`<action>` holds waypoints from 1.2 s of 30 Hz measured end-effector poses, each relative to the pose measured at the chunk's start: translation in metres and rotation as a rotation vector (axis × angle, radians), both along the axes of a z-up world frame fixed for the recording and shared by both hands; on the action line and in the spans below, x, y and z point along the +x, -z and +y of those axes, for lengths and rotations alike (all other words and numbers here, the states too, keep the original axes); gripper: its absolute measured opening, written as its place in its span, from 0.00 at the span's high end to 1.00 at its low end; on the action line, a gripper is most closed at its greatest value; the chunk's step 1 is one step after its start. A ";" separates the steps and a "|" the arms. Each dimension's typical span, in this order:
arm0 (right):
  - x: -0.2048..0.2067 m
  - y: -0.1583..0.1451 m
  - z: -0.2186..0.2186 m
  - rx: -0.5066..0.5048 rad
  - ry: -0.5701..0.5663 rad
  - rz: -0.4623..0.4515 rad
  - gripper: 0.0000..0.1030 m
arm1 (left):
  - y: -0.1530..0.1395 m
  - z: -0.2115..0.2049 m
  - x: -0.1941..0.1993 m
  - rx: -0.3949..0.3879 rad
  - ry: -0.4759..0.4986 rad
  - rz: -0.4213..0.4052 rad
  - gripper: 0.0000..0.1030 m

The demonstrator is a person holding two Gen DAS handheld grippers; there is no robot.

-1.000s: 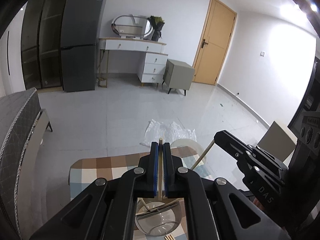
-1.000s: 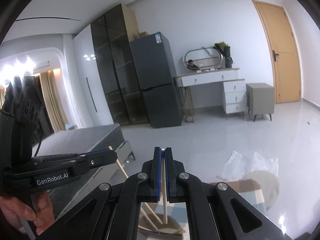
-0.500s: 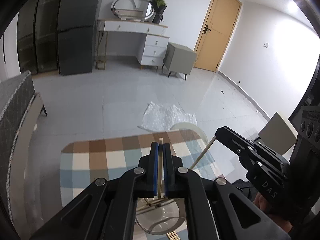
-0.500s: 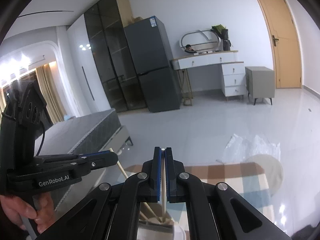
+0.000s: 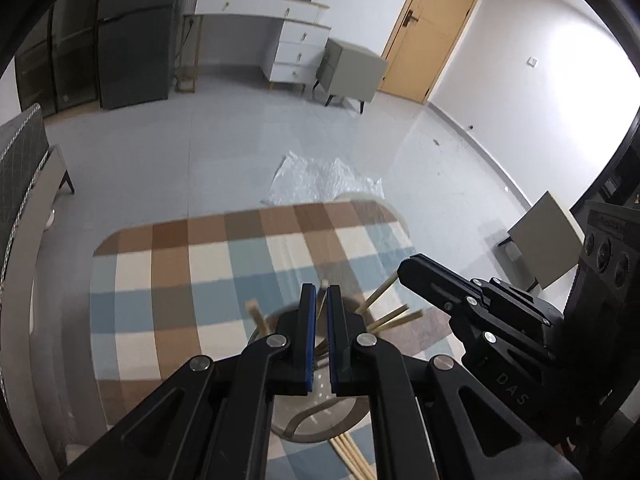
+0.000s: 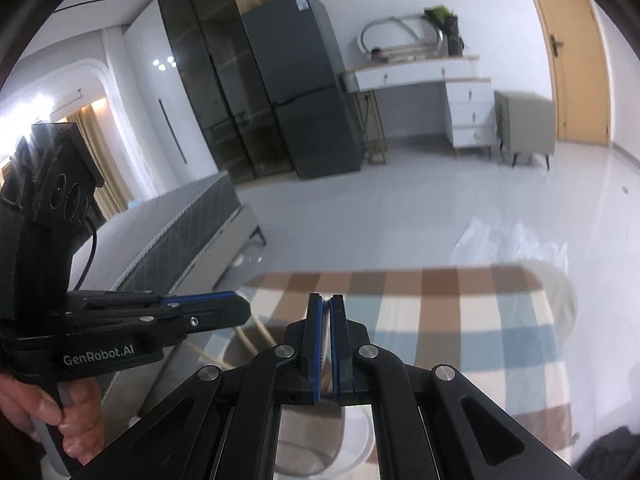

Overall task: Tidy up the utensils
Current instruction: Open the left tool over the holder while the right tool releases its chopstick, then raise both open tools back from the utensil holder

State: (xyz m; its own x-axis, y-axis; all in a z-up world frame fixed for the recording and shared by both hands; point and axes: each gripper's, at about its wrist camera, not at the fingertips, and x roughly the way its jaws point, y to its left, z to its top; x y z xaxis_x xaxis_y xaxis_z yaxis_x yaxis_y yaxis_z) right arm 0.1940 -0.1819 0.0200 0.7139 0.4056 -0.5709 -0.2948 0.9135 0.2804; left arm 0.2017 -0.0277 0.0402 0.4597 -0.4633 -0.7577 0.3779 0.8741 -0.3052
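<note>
My left gripper (image 5: 321,294) is shut on a wooden chopstick (image 5: 322,285) whose tip shows just above the pads. It hangs over a clear glass holder (image 5: 320,408) with several chopsticks (image 5: 394,317) leaning in it. My right gripper (image 6: 327,307) is shut on a pale chopstick (image 6: 328,344) over the same holder (image 6: 316,440). Each gripper shows in the other's view: the right one (image 5: 452,296) on the right, the left one (image 6: 168,312) on the left. More chopsticks (image 5: 352,456) lie on the checked tablecloth (image 5: 160,280) beside the holder.
The checked table (image 6: 460,320) ends at a rounded far edge. Beyond it are a tiled floor, a plastic sheet (image 5: 320,176), a round stool (image 6: 560,300), a grey bed (image 6: 180,236), a dresser (image 5: 280,28) and a fridge (image 6: 304,80).
Both grippers have tilted down and dropped toward the holder, so more of the table shows. The chopstick tips now stick out less above the pads.
</note>
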 end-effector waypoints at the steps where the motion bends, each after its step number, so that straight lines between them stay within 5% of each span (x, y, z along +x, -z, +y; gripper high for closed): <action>1: 0.000 0.002 -0.001 0.005 -0.006 0.012 0.94 | -0.001 0.001 -0.001 -0.008 -0.001 0.006 0.99; 4: -0.005 0.002 -0.007 0.026 0.001 0.026 0.94 | -0.006 0.006 -0.004 -0.005 -0.029 -0.001 0.99; 6: -0.012 -0.003 -0.011 0.037 -0.001 0.011 0.85 | -0.012 0.010 -0.007 -0.006 -0.038 -0.014 0.96; 9: -0.024 -0.010 -0.014 0.031 0.016 -0.016 0.66 | -0.024 0.014 -0.016 0.005 -0.064 -0.056 0.63; 18: -0.062 -0.039 -0.028 0.042 0.064 -0.061 0.42 | -0.058 0.030 -0.057 0.005 -0.167 -0.155 0.36; 36: -0.166 -0.073 -0.038 0.111 0.086 -0.239 0.13 | -0.080 0.040 -0.144 0.018 -0.288 -0.293 0.20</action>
